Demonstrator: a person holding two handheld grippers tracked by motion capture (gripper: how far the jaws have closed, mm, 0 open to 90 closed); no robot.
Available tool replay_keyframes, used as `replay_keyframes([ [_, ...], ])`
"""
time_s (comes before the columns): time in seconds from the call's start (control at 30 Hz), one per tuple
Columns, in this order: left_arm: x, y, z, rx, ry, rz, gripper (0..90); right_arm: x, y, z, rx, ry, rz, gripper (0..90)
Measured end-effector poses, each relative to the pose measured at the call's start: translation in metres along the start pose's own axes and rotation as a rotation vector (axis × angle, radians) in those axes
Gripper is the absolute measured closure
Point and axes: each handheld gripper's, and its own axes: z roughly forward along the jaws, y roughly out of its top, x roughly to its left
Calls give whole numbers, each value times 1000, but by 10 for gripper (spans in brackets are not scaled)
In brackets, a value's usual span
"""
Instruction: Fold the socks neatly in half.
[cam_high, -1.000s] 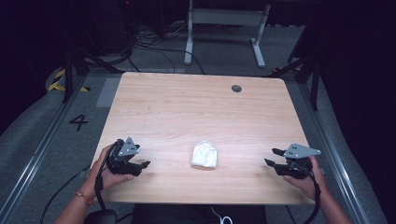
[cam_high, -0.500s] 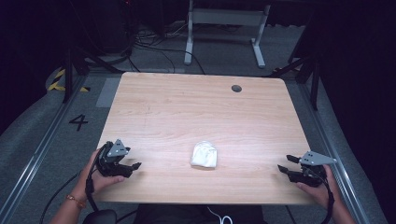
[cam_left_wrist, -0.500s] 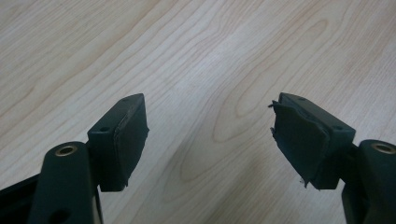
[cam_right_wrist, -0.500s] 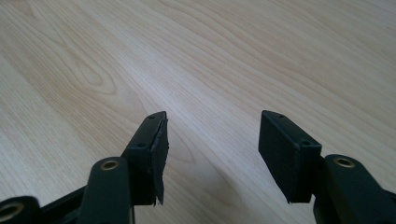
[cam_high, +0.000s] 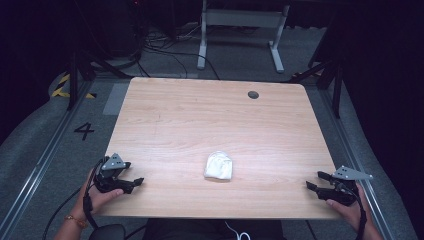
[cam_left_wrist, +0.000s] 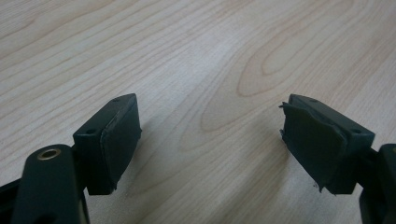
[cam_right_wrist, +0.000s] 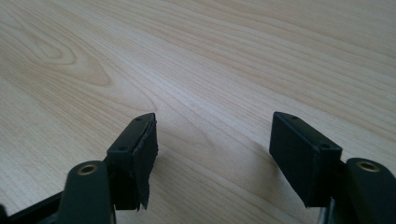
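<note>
Partly cut off, right hand at frame bottom, white cloth crumpled.

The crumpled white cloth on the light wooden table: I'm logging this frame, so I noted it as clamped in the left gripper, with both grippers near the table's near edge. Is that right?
Not quite. The crumpled white cloth lies free on the light wooden table, midway between the grippers, as the high view shows. The left gripper is open and holds nothing. Both it and the right gripper are indeed near the near edge.

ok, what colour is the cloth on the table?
White cloth; clearest in the high view.
</note>
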Motion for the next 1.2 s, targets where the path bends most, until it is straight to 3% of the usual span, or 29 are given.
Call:
replay_keyframes([
  [0.03, 0, 0, 0, 0, 0, 0, 192, 0, 0, 1, 13, -8, -3, 316],
  [0.07, -2, 0, 1, 8, 27, 7, 192, 0, 0, 1, 13, -8, -3, 316],
  [0.23, -4, 1, 2, 16, 39, 8, 159, 0, 1, 2, 13, -3, 0, 311],
  [0.33, -6, 1, 3, 12, 40, -18, 157, 1, 0, 2, 13, -11, 6, 309],
  [0.53, -6, 1, 2, 12, 58, -10, 153, 1, 1, 2, 13, -17, 10, 307],
  [1.2, -6, -1, 1, 8, 77, -43, 159, 0, 1, 2, 12, -27, 27, 313],
])
